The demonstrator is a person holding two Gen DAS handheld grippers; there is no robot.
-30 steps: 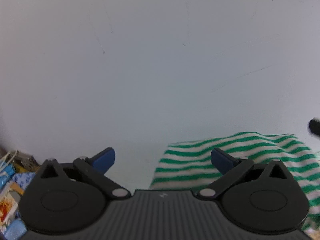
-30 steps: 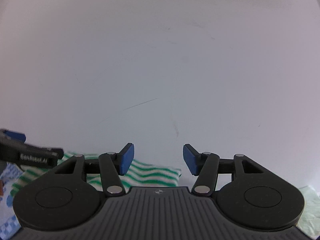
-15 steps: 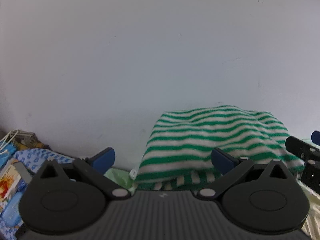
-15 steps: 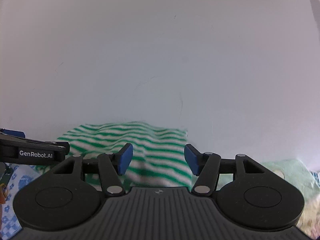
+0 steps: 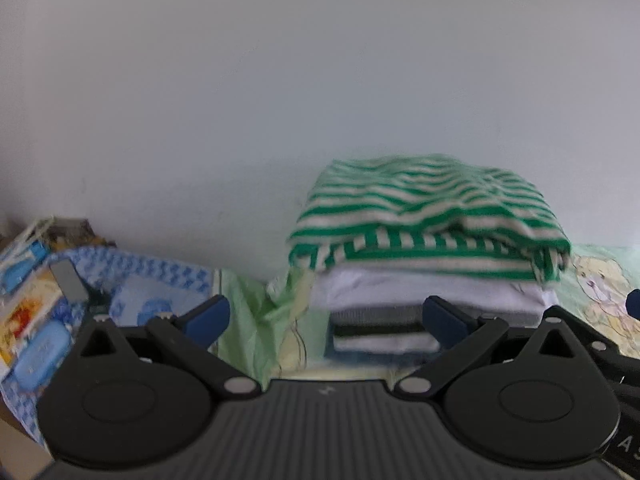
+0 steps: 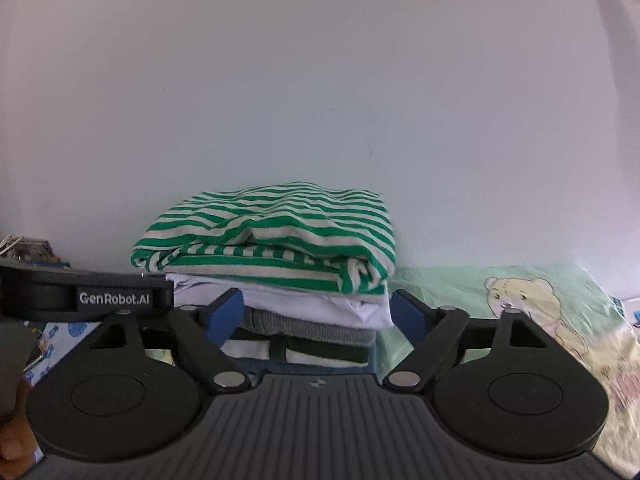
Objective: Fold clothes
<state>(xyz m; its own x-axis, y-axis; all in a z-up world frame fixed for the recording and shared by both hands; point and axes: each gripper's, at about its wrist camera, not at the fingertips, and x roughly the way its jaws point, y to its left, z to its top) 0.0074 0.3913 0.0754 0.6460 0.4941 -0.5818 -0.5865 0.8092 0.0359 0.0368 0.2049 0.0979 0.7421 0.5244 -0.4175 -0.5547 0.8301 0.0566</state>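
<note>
Green-and-white striped knit garment [image 6: 272, 232], soft and limp, lies folded atop the stack [image 6: 304, 320] at frame centre, best pinched at its doubled near edge; left tool [image 5: 326, 318] and right tool [image 6: 316, 312] gape, released.

My two grippers match — my left gripper [image 5: 326, 316] and right gripper [image 6: 316, 312] have blue fingertips, black round-hubbed links, silver pivot screws, ribbed grey bodies — white "GenRobot.AI" lettering.

Green-and-white striped garment [image 6: 276, 232] atop white folded clothes [image 6: 320, 300]; pale green cartoon-bear sheet [image 6: 520, 296]; blue fingertips [image 6: 224, 312].
</note>
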